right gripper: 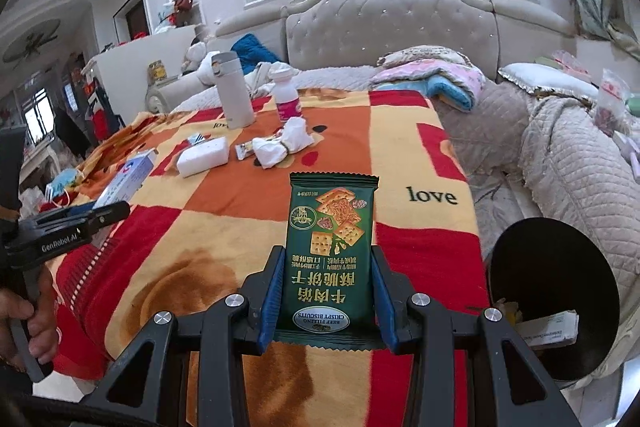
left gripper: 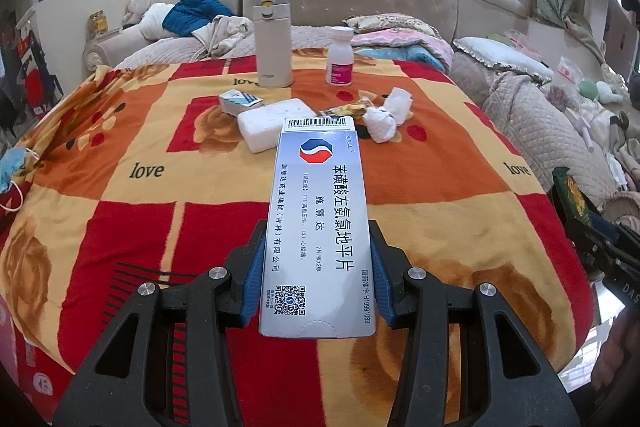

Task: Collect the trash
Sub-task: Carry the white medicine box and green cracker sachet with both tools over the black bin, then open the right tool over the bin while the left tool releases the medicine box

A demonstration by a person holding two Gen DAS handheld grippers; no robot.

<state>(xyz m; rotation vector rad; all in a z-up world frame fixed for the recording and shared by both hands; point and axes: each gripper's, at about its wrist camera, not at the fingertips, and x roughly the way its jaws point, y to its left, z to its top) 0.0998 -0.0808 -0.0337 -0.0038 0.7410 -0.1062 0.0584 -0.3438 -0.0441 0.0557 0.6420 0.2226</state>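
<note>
**Inspector:** Status of both tongs?

**Assessor:** Left tongs point(left gripper: 318, 285) are clamped on the medicine box point(left gripper: 320, 219); right tongs point(right gripper: 326, 301) grip the biscuit wrapper point(right gripper: 330, 251). Both items are lifted clear of the bed point(right gripper: 420, 227).

**Inspector:** Step in hand?

**Assessor:** Carrying to disposal, in my judgement. The black bin point(right gripper: 552, 267) sits at four o'clock in the right view, apparently holding paper already.

**Inspector:** Next move?

**Assessor:** Swing over the bin and release. Crumpled tissues point(left gripper: 384, 119) remain at twelve o'clock.

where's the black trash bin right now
In the right wrist view the black round trash bin sits at the lower right, off the edge of the red and orange blanket, right of the green biscuit packet in the right gripper.
</note>
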